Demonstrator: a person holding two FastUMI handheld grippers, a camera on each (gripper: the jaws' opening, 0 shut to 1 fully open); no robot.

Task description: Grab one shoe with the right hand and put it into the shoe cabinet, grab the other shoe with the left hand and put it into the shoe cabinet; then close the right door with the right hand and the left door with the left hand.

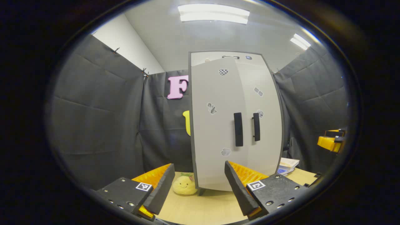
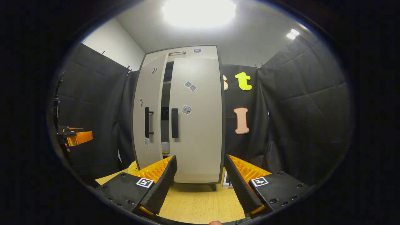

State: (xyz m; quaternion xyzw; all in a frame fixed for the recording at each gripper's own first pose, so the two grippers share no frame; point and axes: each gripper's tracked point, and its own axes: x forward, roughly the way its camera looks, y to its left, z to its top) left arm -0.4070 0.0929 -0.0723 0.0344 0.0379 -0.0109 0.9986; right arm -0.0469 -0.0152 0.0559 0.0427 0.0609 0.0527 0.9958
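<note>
Grey shoe cabinet [image 2: 184, 118] stands on tabletop [image 2: 200, 203], straight ahead of right hand-held gripper [image 2: 200, 184]. Right door [image 2: 197, 125] nearly closed; left door [image 1: 215, 125] ajar, dark gap between them. Pale shape low inside gap, likely shoe, unclear. Left hand-held gripper [image 1: 200, 187] faces left door, fingers spread, holding nothing; right likewise released. Plush toy [image 1: 184, 184] beyond left gripper's left finger, beside cabinet foot. Risk: hard push could slide cabinet, or door bounce open.

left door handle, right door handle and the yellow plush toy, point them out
black bar left door handle [image 1: 238, 129], left gripper view, mid-bar
black bar right door handle [image 1: 256, 127], left gripper view, mid-bar
yellow smiling plush toy [image 1: 184, 185], left gripper view, face
</note>
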